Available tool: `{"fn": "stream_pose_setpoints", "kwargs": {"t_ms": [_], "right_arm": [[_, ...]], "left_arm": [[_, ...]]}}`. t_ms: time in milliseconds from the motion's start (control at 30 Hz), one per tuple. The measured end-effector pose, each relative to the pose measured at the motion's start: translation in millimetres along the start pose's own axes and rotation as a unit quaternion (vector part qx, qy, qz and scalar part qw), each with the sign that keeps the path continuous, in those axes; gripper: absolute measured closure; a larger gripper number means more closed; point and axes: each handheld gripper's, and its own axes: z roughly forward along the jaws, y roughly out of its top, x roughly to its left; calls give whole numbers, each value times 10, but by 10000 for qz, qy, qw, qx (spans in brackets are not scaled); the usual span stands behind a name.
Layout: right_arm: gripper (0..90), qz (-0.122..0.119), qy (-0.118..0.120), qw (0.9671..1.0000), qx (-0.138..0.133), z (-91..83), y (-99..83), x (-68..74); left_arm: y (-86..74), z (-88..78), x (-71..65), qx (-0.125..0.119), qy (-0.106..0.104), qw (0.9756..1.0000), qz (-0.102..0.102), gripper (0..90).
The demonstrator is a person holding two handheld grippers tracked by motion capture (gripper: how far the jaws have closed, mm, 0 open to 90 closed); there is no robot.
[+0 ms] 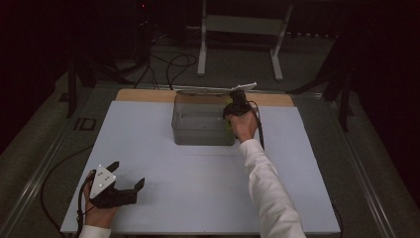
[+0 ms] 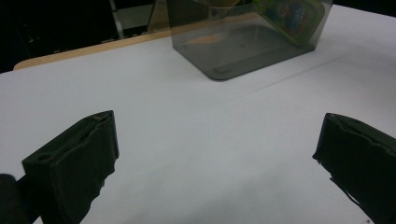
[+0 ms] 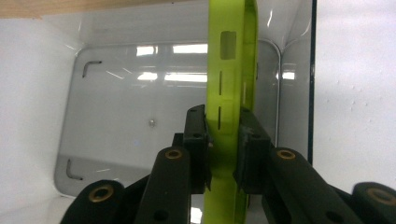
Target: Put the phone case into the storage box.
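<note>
At the upper middle of the high view, the right tool (image 3: pixel 223 140) pinches a thin green card (image 3: pixel 232 70) on edge, straight above the open bin (image 1: pixel 203 121) below it, while the left tool (image 1: pixel 126 186) rests wide at lower left.

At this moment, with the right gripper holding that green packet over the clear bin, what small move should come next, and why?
Probably lower it a little, then open the fingers. The right gripper is clamped on the flat green packet held edge-on above the bin, whose floor looks bare below. The left gripper rests open, away from the bin.
</note>
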Motion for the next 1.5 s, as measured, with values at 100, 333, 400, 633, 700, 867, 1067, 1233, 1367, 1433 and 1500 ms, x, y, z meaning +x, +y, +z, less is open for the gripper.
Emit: {"fn": "stream_pose_setpoints", "kwargs": {"t_ms": [100,333,400,633,700,867,1067,1233,1367,1433,1500], "right_arm": [[772,2,-17,10000,2,20,6,-11],[773,37,-31,10000,6,45,6,-4],[775,151,17,9999,10,45,5,-9],[775,294,94,9995,26,70,8,-25],[775,265,55,9996,15,73,9,-22],[770,88,-72,9999,6,76,3,13],[767,-24,-138,9999,10,75,4,27],[767,-67,-187,9998,22,73,3,39],[773,-12,-129,9999,50,69,9,26],[775,47,-96,9999,57,70,8,24],[776,87,-65,9999,55,70,8,18]], "left_arm": [[0,0,1,1,-1,10000,0,0],[-1,-1,0,-4,-1,10000,-2,0],[0,0,-1,-1,-5,10000,8,0],[0,0,-1,7,-4,10000,15,0],[0,2,-3,15,-3,10000,21,0],[0,4,-7,17,-4,10000,32,0],[1,4,-8,17,-6,10000,31,0],[1,3,-7,12,-8,10000,28,0],[1,4,-7,18,-8,10000,33,0],[0,5,-8,17,-8,10000,30,0],[0,6,-8,15,-8,10000,29,0]]}}
